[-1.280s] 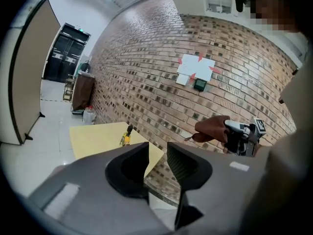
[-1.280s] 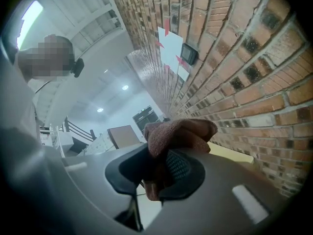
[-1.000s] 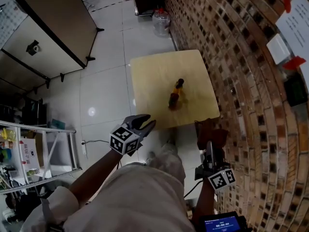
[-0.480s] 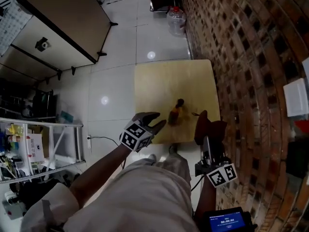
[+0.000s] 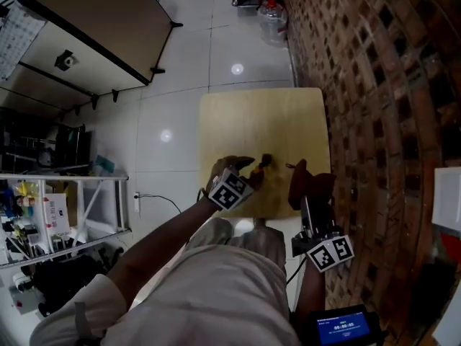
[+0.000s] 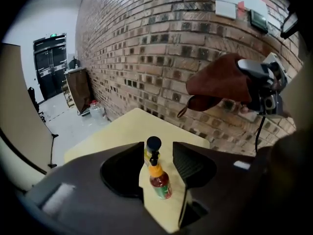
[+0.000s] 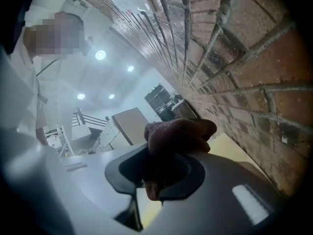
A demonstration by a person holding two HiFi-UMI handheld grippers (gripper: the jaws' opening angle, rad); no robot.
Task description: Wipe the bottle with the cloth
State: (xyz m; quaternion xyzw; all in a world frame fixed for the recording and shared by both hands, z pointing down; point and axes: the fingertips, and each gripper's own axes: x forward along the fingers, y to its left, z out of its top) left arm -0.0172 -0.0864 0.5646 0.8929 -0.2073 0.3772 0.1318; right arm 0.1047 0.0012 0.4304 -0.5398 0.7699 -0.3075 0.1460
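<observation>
On table (image 6: 122, 131), bottle (image 6: 159, 180) stands between left gripper's (image 6: 158, 153) opening jaws; right gripper (image 7: 161, 173) clamps cloth (image 7: 178, 133).

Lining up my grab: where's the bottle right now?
In the left gripper view, the bottle stands upright on the wooden table, toward its near edge, between the left tongs' opening jaws, untouched.

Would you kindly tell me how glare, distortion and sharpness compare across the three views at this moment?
Head view: bright glare spots on the glossy floor, and the brick wall bows with the wide lens. Left gripper view: dark rounded corners, yet the bottle is crisp. Right gripper view: hazy and washed out, ceiling lights flaring, the cloth dark and soft up close.
</observation>
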